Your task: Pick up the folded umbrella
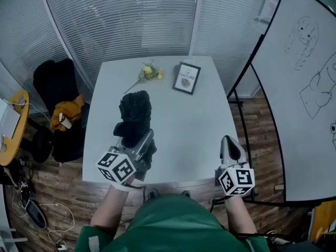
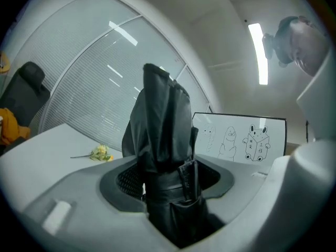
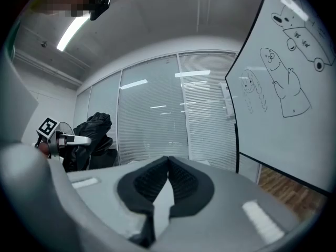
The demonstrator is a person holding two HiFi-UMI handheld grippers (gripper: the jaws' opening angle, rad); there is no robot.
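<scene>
The folded black umbrella (image 1: 135,117) is off the white table (image 1: 173,125), held above its near left part by my left gripper (image 1: 140,140). In the left gripper view the umbrella (image 2: 165,156) stands up between the two dark pads, strapped and bunched, and the jaws are shut on its lower part. My right gripper (image 1: 230,147) hangs over the table's near right corner; its pads (image 3: 181,178) touch at the tips with nothing between them. From the right gripper view the umbrella (image 3: 93,127) shows far to the left, in the other gripper.
A small yellow flower (image 1: 149,73) and a framed card (image 1: 187,77) lie at the table's far side. A whiteboard (image 1: 310,88) with drawings stands at the right. A black chair (image 1: 58,88) with an orange item stands left of the table. Window blinds run behind.
</scene>
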